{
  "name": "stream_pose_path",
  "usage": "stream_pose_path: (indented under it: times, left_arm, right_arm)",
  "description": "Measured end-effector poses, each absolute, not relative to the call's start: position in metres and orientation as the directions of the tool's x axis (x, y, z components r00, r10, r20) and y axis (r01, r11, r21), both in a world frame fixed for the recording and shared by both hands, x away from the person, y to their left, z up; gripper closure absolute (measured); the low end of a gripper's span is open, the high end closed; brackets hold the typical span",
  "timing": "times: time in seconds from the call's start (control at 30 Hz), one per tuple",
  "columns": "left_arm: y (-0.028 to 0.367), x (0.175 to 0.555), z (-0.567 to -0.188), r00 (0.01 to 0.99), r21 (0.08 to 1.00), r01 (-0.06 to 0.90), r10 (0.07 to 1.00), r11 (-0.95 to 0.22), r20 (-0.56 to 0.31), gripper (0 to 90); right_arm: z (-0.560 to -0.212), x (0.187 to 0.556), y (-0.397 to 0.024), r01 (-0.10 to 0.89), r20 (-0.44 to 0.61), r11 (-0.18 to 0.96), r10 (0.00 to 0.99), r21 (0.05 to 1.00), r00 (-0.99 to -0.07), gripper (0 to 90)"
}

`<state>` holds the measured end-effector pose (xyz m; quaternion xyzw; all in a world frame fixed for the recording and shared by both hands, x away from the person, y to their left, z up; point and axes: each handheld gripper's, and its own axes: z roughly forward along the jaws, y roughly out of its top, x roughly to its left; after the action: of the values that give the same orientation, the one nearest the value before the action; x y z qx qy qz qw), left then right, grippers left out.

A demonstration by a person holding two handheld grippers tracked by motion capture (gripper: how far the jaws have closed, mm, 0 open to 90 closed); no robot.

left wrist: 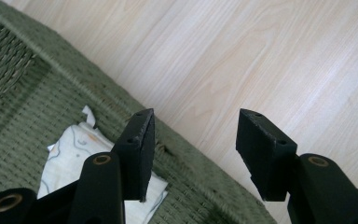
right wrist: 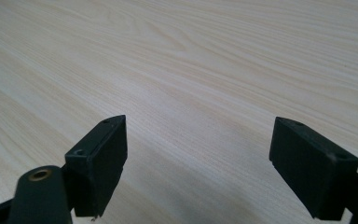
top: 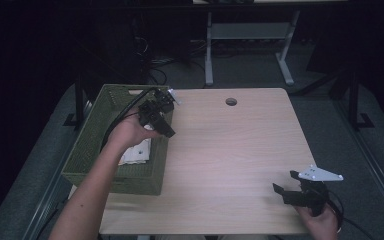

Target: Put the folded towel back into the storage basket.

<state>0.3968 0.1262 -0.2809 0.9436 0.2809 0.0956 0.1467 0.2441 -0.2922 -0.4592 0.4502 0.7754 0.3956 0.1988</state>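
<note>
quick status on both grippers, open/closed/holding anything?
Left gripper: open, holding nothing, over the rim of the green basket.
Right gripper: open, holding nothing, above the table.

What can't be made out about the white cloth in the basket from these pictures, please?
- White cloth: in the left gripper view a jaw of the left gripper covers part of it.
- High view: the forearm hides part of it in the green basket; its print is too small to read.
</note>
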Motion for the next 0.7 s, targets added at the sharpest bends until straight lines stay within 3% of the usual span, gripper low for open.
stream_pose_path:
  times: [0.7]
  left_arm:
    - [0.074,0.394,-0.292,0.865,0.32,0.446,0.494,-0.836,0.085,43.9]
  right_arm:
    - [-0.459,0.244,-0.294,0.535,0.045,0.282,0.854,0.796,-0.518,18.7]
